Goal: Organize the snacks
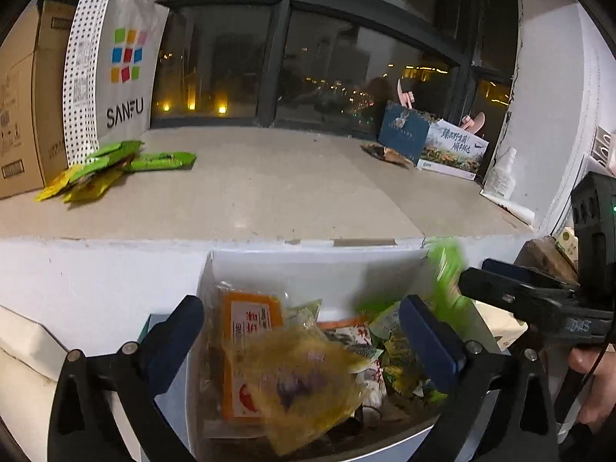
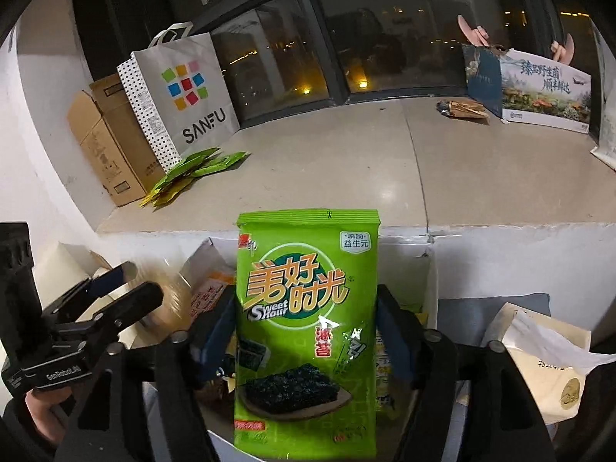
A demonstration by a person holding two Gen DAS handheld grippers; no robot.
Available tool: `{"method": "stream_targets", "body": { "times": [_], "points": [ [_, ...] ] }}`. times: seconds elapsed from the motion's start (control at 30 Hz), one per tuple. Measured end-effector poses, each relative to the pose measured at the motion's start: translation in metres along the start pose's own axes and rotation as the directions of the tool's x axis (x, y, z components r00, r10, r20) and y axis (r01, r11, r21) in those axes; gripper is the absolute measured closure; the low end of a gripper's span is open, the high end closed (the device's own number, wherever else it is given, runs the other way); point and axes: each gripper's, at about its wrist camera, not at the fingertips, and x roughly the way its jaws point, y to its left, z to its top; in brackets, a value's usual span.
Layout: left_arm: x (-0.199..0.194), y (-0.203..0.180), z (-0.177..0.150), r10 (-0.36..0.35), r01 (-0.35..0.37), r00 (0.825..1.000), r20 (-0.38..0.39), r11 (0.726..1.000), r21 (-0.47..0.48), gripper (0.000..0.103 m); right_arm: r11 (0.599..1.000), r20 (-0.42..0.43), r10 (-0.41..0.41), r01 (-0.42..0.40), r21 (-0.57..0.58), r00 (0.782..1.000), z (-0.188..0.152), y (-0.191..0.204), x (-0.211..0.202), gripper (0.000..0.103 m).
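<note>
Seaweed pack (image 2: 306,327) before pale stone windowsill (image 2: 385,177)

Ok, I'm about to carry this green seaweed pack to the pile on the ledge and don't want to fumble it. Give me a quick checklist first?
1. Seaweed pack held between the right tool fingers: ok.
2. Pack lifted above the snack box: ok.
3. Green pile by the SANFU bag visible: ok.
4. Ledge path to the pile free: ok.
5. Left tool open, with a blurred yellow packet between its fingers: held or falling, cannot tell.
6. Grip firmness on the pack: cannot tell.
</note>
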Motion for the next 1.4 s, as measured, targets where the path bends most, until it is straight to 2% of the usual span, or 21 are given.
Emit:
{"method": "stream_targets", "body": {
  "times": [0.03, 0.1, 0.2, 0.27, 0.37, 0.47, 0.63, 0.83, 0.97, 1.03, 1.1, 1.27, 1.33, 1.4],
  "points": [
    [-0.002, 0.000, -0.001, -0.004, 0.004, 1.000, -0.009, 1.000, -0.007, 0.000, 1.000, 0.009, -0.008, 0.008, -0.006, 1.000, 0.000, 0.000, -0.001, 0.000],
    [-0.011, -0.003, -0.002, -0.012, 0.012, 1.000, 0.009, 1.000, 0.000, 0.000, 0.999, 0.013, -0.027, 0.027, -0.031, 1.000, -0.002, 0.001, -0.005, 0.000],
    [-0.039, -0.016, -0.006, 0.043, -0.049, 0.994, 0.097, 0.997, 0.061, 0.000, 0.996, 0.026, -0.046, 0.047, -0.071, 0.999, -0.005, 0.008, -0.013, 0.000],
    [-0.061, -0.029, -0.013, 0.085, -0.103, 0.984, 0.155, 0.988, 0.114, 0.000, 0.992, 0.042, -0.073, 0.077, -0.098, 0.996, -0.010, 0.013, -0.026, 0.000],
    [-0.093, -0.042, -0.028, 0.067, -0.100, 0.976, 0.209, 0.983, 0.155, 0.000, 0.984, 0.081, -0.096, 0.107, -0.140, 0.992, -0.020, 0.022, -0.046, 0.000],
    [-0.117, -0.050, -0.046, 0.048, -0.077, 0.979, 0.198, 0.987, 0.140, 0.000, 0.972, 0.133, -0.121, 0.145, -0.188, 0.984, -0.037, 0.035, -0.074, 0.000],
    [-0.166, -0.060, -0.082, 0.023, -0.040, 0.983, 0.183, 0.995, 0.090, 0.000, 0.965, 0.206, -0.147, 0.186, -0.187, 0.967, -0.066, 0.050, -0.126, 0.000],
    [-0.238, -0.079, -0.131, -0.010, 0.001, 0.985, 0.173, 0.999, 0.053, 0.000, 0.967, 0.258, -0.131, 0.180, -0.178, 0.957, -0.112, 0.064, -0.195, 0.000],
    [-0.279, -0.093, -0.162, -0.024, 0.017, 0.983, 0.181, 0.999, 0.036, 0.000, 0.980, 0.221, -0.069, 0.108, -0.169, 0.973, -0.147, 0.073, -0.237, 0.000],
    [-0.294, -0.099, -0.177, -0.043, 0.038, 0.984, 0.171, 0.999, 0.030, 0.000, 0.977, 0.209, -0.075, 0.114, -0.178, 0.975, -0.164, 0.078, -0.252, 0.000],
    [-0.307, -0.109, -0.190, -0.032, 0.024, 0.984, 0.175, 0.999, 0.046, 0.000, 0.974, 0.206, -0.109, 0.146, -0.174, 0.972, -0.182, 0.084, -0.269, 0.000],
    [-0.330, -0.123, -0.208, -0.026, 0.017, 0.986, 0.164, 0.998, 0.059, 0.000, 0.984, 0.209, -0.112, 0.138, -0.116, 0.971, -0.217, 0.082, -0.302, 0.000],
    [-0.334, -0.125, -0.213, -0.039, 0.032, 0.987, 0.157, 0.998, 0.050, 0.000, 0.987, 0.211, -0.120, 0.140, -0.081, 0.970, -0.232, 0.078, -0.314, 0.000],
    [-0.334, -0.129, -0.217, -0.085, 0.080, 0.986, 0.142, 0.996, 0.039, 0.000, 0.989, 0.200, -0.114, 0.130, -0.072, 0.973, -0.242, 0.075, -0.319, 0.000]
  ]
}}
